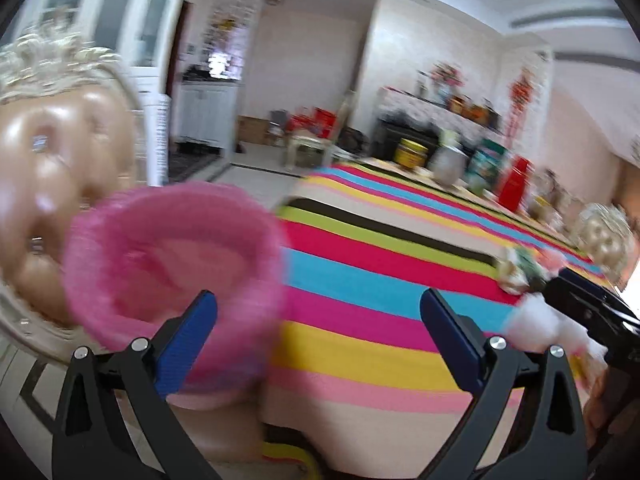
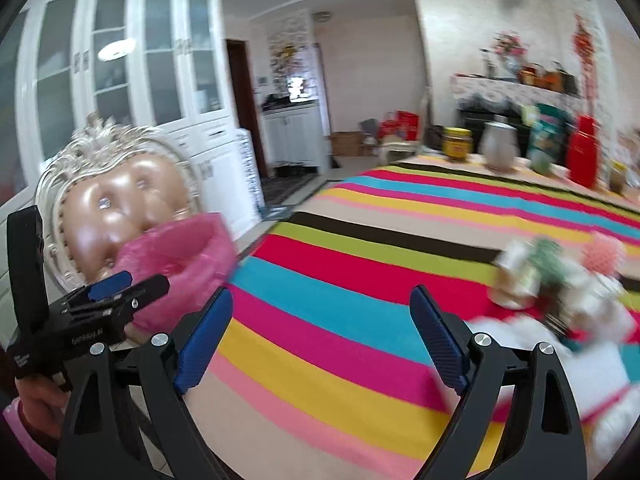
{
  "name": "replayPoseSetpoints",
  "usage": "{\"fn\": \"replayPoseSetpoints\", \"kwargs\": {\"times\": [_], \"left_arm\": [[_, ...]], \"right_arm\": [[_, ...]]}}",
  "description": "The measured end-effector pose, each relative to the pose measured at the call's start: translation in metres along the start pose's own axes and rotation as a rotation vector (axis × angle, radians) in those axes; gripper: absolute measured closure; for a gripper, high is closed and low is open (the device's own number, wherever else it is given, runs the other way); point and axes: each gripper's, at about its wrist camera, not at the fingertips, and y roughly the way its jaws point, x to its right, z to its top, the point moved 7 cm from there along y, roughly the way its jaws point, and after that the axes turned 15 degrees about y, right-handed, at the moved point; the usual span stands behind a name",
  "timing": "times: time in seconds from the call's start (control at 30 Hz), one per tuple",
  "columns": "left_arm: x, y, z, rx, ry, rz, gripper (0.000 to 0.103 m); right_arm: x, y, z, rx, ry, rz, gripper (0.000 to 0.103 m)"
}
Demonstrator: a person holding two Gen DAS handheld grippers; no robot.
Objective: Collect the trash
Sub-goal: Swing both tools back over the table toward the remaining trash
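A pink plastic trash bag [image 1: 172, 272] stands with its mouth open at the left edge of the striped tablecloth [image 1: 380, 280]. My left gripper [image 1: 320, 320] is open, its left pad in front of the bag's near side, nothing pinched. A blurred heap of trash [image 1: 520, 272] with white crumpled paper [image 1: 536, 320] lies at the right, by the right gripper [image 1: 576, 292]. In the right wrist view my right gripper [image 2: 322, 320] is open over the cloth [image 2: 340, 300], empty. The trash heap [image 2: 540, 280] lies just right of its right finger. The pink bag [image 2: 180, 256] and left gripper [image 2: 136, 286] are at the left.
An ornate chair with a tan padded back [image 1: 60, 160] [image 2: 120, 200] stands behind the bag. A yellow jar [image 2: 458, 144], a metal jug [image 2: 498, 148] and a red box [image 2: 584, 156] stand at the table's far end. A hand [image 2: 36, 400] holds the left gripper.
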Motion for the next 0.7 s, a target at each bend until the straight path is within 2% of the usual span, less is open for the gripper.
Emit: {"fn": "replayPoseSetpoints", "kwargs": {"times": [0.27, 0.43, 0.57, 0.7], "left_arm": [[0.128, 0.015, 0.001, -0.025, 0.109, -0.199, 0.005], [0.188, 0.024, 0.003, -0.023, 0.165, -0.279, 0.005], [0.225, 0.036, 0.008, -0.040, 0.226, -0.319, 0.005], [0.248, 0.057, 0.005, -0.083, 0.266, -0.326, 0.005]], "right_arm": [[0.106, -0.066, -0.013, 0.060, 0.115, -0.205, 0.018], [0.162, -0.108, -0.019, 0.103, 0.166, -0.313, 0.018], [0.194, -0.127, -0.025, 0.113, 0.194, -0.380, 0.018], [0.219, -0.133, -0.031, 0.110, 0.252, -0.420, 0.018]]}}
